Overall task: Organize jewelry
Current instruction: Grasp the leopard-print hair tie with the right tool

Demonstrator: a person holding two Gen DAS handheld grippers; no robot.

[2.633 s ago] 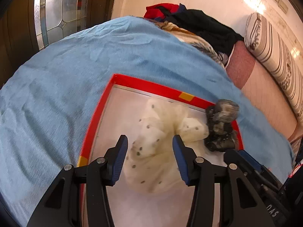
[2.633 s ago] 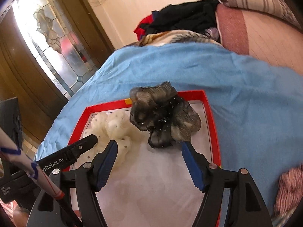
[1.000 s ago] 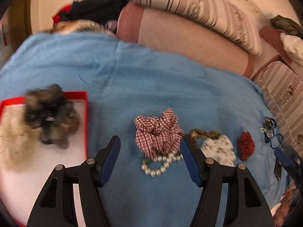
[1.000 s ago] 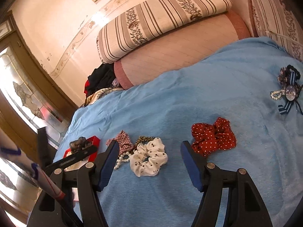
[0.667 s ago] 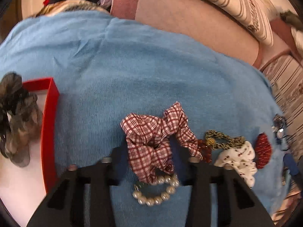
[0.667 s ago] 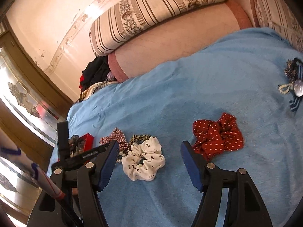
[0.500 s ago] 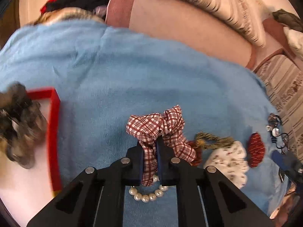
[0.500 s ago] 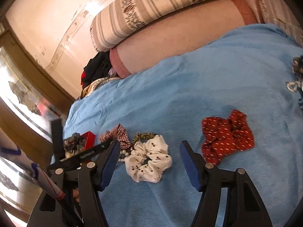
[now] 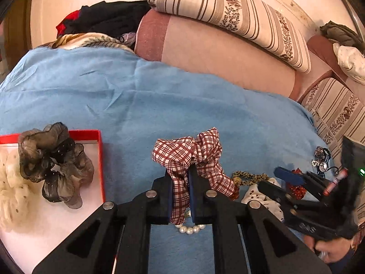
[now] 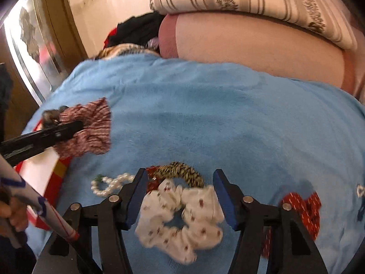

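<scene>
My left gripper point(image 9: 179, 178) is shut on a red plaid scrunchie point(image 9: 189, 153) and holds it above the blue blanket; it also shows in the right wrist view point(image 10: 91, 127). A red-rimmed tray point(image 9: 100, 157) at the left holds a grey sheer scrunchie point(image 9: 54, 162) and a cream dotted scrunchie point(image 9: 9, 182). My right gripper point(image 10: 179, 180) is open, its fingers either side of a white dotted scrunchie point(image 10: 182, 219). A leopard scrunchie point(image 10: 182, 171), a pearl bracelet point(image 10: 109, 183) and a red dotted scrunchie point(image 10: 301, 207) lie nearby.
A blue blanket point(image 9: 159, 100) covers the bed. A pink bolster point(image 9: 219, 54) and striped pillows point(image 9: 239, 20) lie behind it, with a pile of dark clothes point(image 9: 107, 20) at the far left. A brooch point(image 9: 320, 159) lies at the right.
My left gripper moved from the tray to the plaid scrunchie, closed on it and lifted it. My right gripper moved in over the white dotted scrunchie.
</scene>
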